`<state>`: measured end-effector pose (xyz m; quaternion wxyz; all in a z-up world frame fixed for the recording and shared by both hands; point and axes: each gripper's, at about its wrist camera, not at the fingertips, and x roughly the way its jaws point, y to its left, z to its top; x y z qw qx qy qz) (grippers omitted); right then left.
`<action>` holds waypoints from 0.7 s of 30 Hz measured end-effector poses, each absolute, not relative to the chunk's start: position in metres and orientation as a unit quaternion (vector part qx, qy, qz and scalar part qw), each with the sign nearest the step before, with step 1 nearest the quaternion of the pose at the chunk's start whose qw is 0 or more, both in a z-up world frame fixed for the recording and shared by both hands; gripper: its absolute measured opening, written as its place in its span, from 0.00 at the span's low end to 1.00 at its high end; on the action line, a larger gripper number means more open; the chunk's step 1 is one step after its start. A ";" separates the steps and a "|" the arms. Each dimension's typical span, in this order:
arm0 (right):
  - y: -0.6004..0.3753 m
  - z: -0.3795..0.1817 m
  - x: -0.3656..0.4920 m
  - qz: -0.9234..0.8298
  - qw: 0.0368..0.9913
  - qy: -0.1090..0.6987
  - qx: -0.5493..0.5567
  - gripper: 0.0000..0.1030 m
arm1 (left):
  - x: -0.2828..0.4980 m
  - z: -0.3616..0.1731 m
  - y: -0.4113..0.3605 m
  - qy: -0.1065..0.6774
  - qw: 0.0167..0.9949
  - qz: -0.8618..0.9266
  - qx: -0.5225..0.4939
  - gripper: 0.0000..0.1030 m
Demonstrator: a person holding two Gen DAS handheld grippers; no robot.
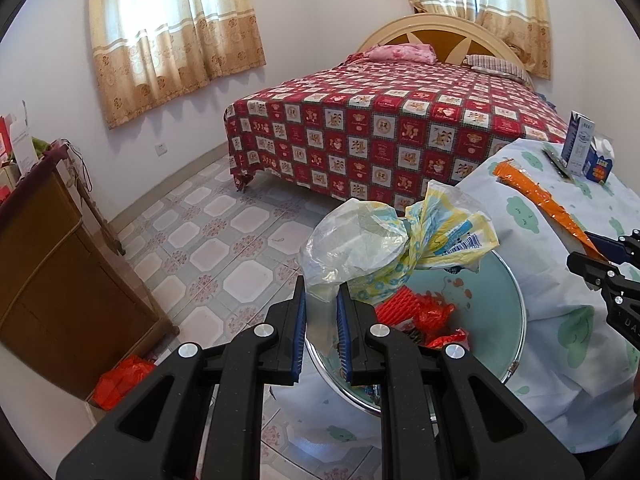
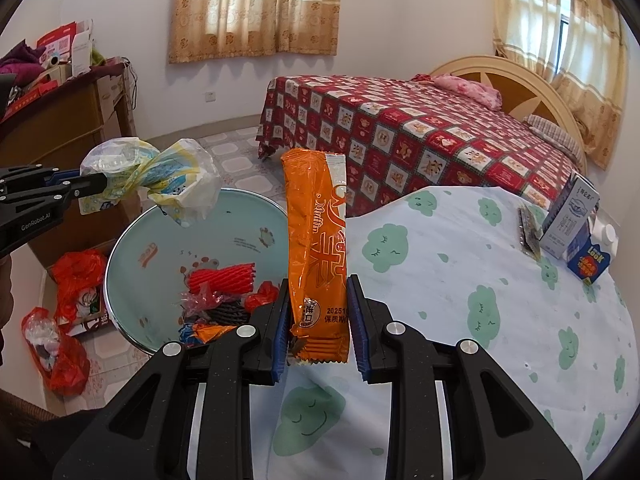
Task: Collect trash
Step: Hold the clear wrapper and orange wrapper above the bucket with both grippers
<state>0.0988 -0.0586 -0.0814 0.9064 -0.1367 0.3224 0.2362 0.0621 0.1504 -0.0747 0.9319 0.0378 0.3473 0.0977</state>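
Note:
My left gripper (image 1: 321, 292) is shut on a crumpled yellow, blue and white plastic wrapper (image 1: 400, 240), which hangs over a pale blue basin (image 1: 484, 312). In the right wrist view the same left gripper (image 2: 96, 184) holds that plastic wrapper (image 2: 172, 184) above the basin (image 2: 240, 216). A red foam net (image 2: 224, 278) and other scraps lie in the basin. My right gripper (image 2: 318, 312) is shut on the lower end of an orange snack wrapper (image 2: 316, 232), held upright beside the basin. The left wrist view shows the right gripper (image 1: 596, 256) with the orange wrapper (image 1: 536, 196) at the right edge.
A table with a cloud-print cloth (image 2: 480, 300) carries a tall milk carton (image 2: 568, 216), a small blue carton (image 2: 592, 260) and a dark strip (image 2: 528, 232). Red plastic bags (image 2: 68, 340) lie on the floor by a brown cabinet (image 1: 52, 260). A bed (image 2: 400, 128) stands behind.

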 end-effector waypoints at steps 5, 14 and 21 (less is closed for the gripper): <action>-0.054 -0.081 0.099 0.241 0.905 0.321 -0.141 0.27 | 0.062 -0.077 0.154 0.349 0.931 0.103 0.036 0.14; -0.044 -0.082 0.098 0.252 0.901 0.319 -0.149 0.27 | 0.061 -0.076 0.159 0.349 0.930 0.110 0.032 0.14; -0.039 -0.083 0.096 0.257 0.899 0.319 -0.152 0.27 | 0.060 -0.076 0.161 0.349 0.930 0.111 0.030 0.14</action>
